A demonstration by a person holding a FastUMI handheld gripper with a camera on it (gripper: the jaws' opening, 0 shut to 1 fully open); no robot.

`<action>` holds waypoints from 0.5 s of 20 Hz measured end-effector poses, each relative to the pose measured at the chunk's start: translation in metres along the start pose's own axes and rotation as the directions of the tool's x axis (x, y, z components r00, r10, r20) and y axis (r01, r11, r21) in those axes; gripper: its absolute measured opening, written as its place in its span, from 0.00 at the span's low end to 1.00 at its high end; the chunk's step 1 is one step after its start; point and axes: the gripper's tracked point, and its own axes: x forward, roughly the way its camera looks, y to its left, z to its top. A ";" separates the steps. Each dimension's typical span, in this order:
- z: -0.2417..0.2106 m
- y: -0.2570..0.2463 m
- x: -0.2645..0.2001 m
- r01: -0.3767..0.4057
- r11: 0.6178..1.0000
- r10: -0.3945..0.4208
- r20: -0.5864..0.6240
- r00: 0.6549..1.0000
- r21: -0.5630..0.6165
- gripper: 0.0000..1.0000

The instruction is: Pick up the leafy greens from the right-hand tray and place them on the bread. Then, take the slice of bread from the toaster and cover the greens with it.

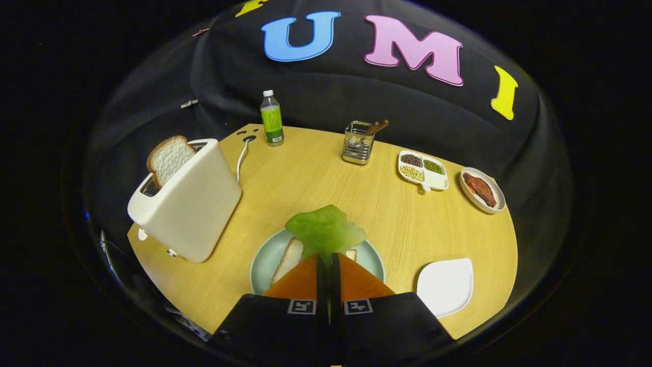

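Holding the leafy greens (325,232) pinched at their near edge, the gripper (326,257) hangs over the pale green plate (261,257). Jaws nearly closed, only a thin slit between the fingers, both pressing on the leaf. Leaf fans out just ahead of the fingertips, over the bread (287,259) lying on the plate. Cannot tell whether the leaf touches the bread or hangs just above it.

White tray (445,284) to the near right, bare. Toaster (186,204) to the left of the plate, with the second slice (168,159) standing up out of its slot. Far side of the table (316,173): bottle (272,118), wire holder (358,142), divided dish (424,171) of beans, small plate of meat (482,189).

Step in hand, as I judge it: setting the greens down on the bread.

Notes for doing it well:
- Lower until the leaf rests flat on the slice before opening; dropping from height lets it slide off.
- Centre it. The leaf seems to reach past the far edge of the bread, so draw back toward the near side a little.
- Open the jaws slowly and lift straight up, since a thin leaf may cling to one finger.
- Keep the fingertips off the bread so the slice is not shoved across the plate.
- Leave well clear of the toaster when swinging left for the second slice.
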 end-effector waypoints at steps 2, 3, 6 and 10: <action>-0.006 0.003 0.009 0.008 1.000 -0.008 -0.021 1.000 -0.014 0.06; -0.010 0.003 0.012 0.015 1.000 -0.015 -0.030 0.999 -0.024 0.06; -0.014 0.002 0.015 0.027 0.999 -0.029 -0.058 0.998 -0.038 0.06; -0.018 0.009 0.022 0.011 1.000 -0.013 -0.081 0.997 -0.025 0.11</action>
